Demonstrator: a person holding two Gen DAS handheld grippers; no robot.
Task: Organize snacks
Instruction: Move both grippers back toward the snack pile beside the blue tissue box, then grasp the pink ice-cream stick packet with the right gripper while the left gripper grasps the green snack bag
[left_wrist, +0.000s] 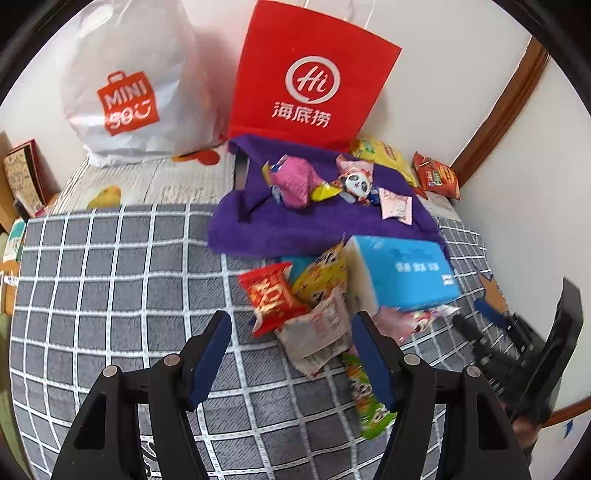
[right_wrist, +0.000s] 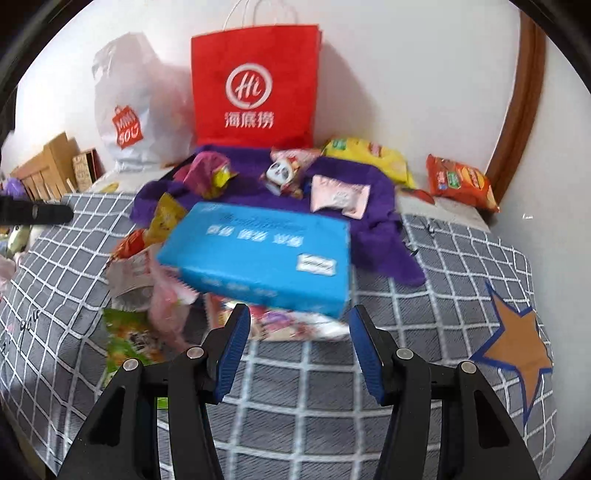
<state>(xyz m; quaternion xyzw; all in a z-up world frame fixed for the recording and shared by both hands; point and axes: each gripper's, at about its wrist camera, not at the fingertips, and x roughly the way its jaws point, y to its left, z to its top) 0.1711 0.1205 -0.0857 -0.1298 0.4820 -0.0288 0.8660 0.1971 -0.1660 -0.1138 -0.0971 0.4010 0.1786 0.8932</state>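
Both claws stand open and empty: the left claw (left_wrist: 290, 334) hangs over a loose heap of snack packets (left_wrist: 295, 295) on the checked bed cover (left_wrist: 110, 277), the right claw (right_wrist: 299, 328) before the blue tissue box (right_wrist: 258, 254) lying on that heap. More packets lie on a purple cloth (left_wrist: 288, 225). The red paper bag (left_wrist: 310, 74) and white plastic bag (left_wrist: 133, 81) stand behind against the wall; their contents are hidden.

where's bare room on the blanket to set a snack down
Free: the checked blanket left of the red packet, and the stretch between the blue box and the star patch. Crowded: the purple cloth and the pile around the box.
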